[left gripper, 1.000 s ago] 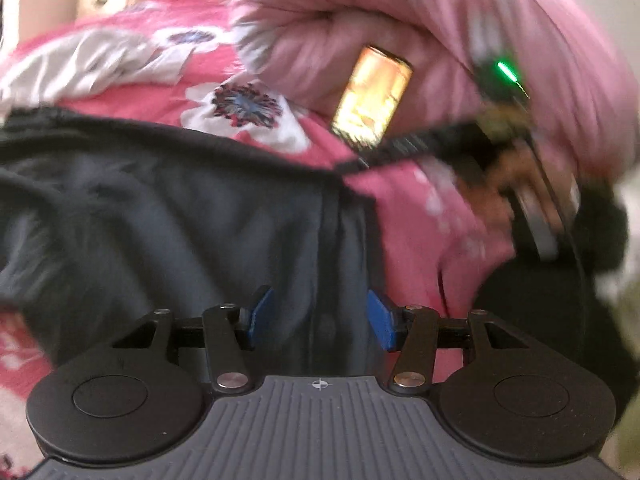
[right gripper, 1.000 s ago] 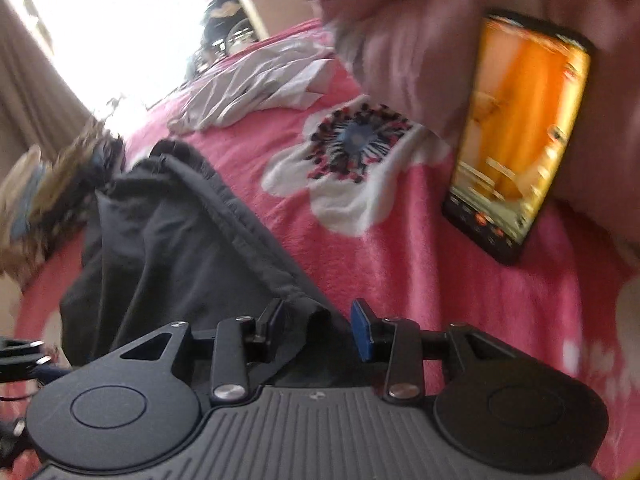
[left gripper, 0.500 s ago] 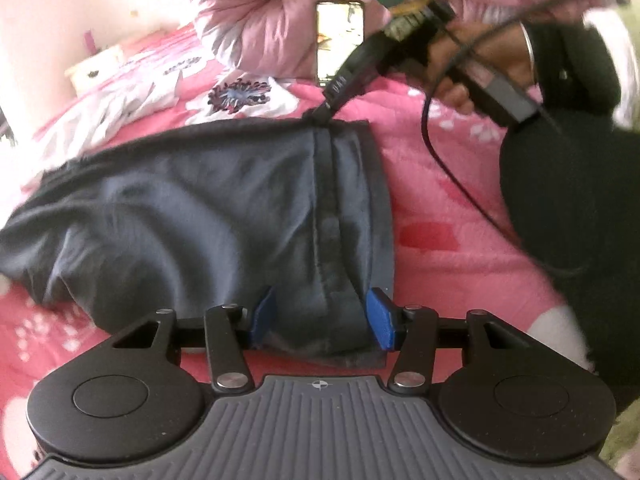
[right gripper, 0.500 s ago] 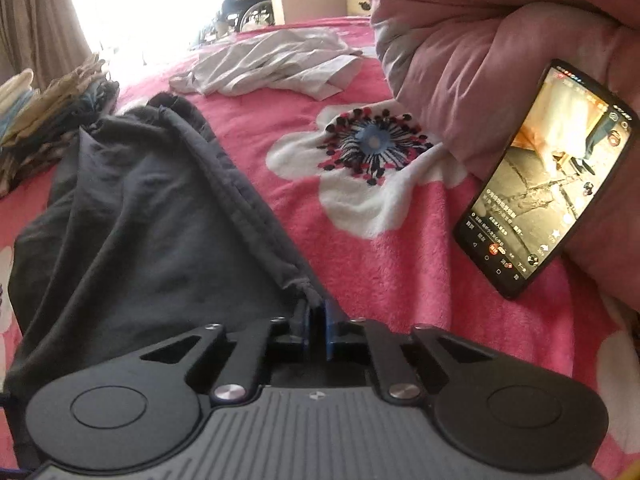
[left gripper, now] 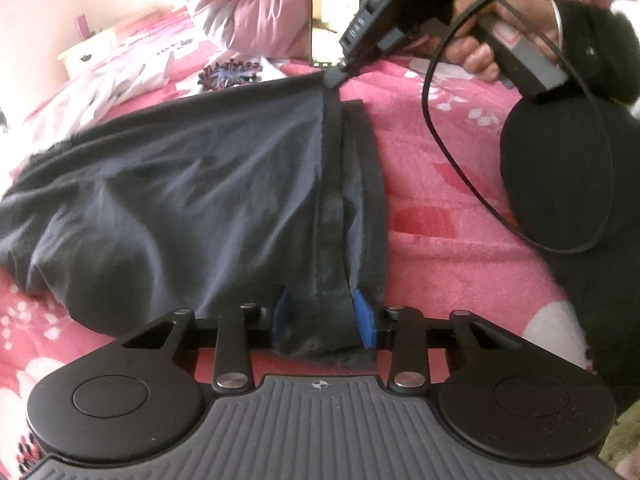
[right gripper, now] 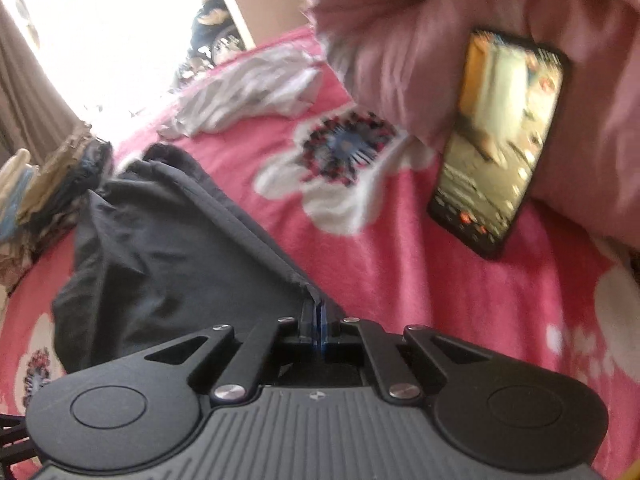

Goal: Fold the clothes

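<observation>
A dark grey garment (left gripper: 192,184) lies spread on the pink flowered bedspread (left gripper: 432,184). My left gripper (left gripper: 322,314) is open at the garment's near hem; the fabric's edge band sits between its blue pads (left gripper: 363,318), which stand apart. In the left wrist view my right gripper (left gripper: 334,78) pinches the far corner of the same edge, held by a person's hand (left gripper: 476,54). In the right wrist view the right gripper (right gripper: 316,318) is shut on the corner of the garment (right gripper: 160,256), which is pulled taut.
A lit phone (right gripper: 500,140) leans against a pink duvet (right gripper: 440,40) beside the right gripper. A light grey garment (right gripper: 244,92) lies further back on the bed. A stack of folded clothes (right gripper: 36,184) sits at the left edge. A black cable (left gripper: 436,128) hangs from the right gripper.
The right gripper shut on the garment's far corner and lifted it taut. The left gripper's pads came closer together around the near hem.
</observation>
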`<state>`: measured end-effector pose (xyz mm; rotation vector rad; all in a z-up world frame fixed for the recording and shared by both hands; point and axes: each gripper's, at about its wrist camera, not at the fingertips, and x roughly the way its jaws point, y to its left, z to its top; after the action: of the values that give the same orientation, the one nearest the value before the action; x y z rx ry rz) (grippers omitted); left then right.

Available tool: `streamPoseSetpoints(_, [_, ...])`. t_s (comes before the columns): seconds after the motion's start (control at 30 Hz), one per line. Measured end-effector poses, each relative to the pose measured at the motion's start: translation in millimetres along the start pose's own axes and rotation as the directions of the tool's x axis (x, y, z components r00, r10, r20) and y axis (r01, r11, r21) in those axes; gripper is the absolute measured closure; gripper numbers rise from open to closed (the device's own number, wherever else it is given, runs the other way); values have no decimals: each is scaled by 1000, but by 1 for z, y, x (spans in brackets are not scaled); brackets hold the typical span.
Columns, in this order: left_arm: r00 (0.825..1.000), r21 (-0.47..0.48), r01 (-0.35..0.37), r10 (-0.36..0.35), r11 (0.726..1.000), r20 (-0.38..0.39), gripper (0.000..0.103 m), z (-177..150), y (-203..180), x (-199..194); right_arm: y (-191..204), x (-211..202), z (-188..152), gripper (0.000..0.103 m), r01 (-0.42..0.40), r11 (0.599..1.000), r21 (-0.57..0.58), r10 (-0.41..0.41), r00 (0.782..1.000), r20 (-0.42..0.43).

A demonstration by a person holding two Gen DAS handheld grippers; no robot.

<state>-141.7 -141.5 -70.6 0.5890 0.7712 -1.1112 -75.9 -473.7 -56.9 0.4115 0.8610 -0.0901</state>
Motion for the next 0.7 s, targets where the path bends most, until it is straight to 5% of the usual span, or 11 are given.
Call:
streamPoseSetpoints(0.2, [998, -42, 60, -60, 997, 7, 95, -1, 4, -9, -13, 0, 1, 101, -31, 997, 73, 32, 999, -19])
streamPoseSetpoints(0.43, [989, -78, 148, -148, 986, 17, 98, 1, 8, -19, -23, -14, 7, 101, -71, 990, 119, 78, 996, -47])
streamPoseSetpoints(0.7, [982, -71, 184, -186, 980, -15, 99, 0, 5, -4, -23, 10, -2, 101, 43, 999, 25, -39, 988, -149])
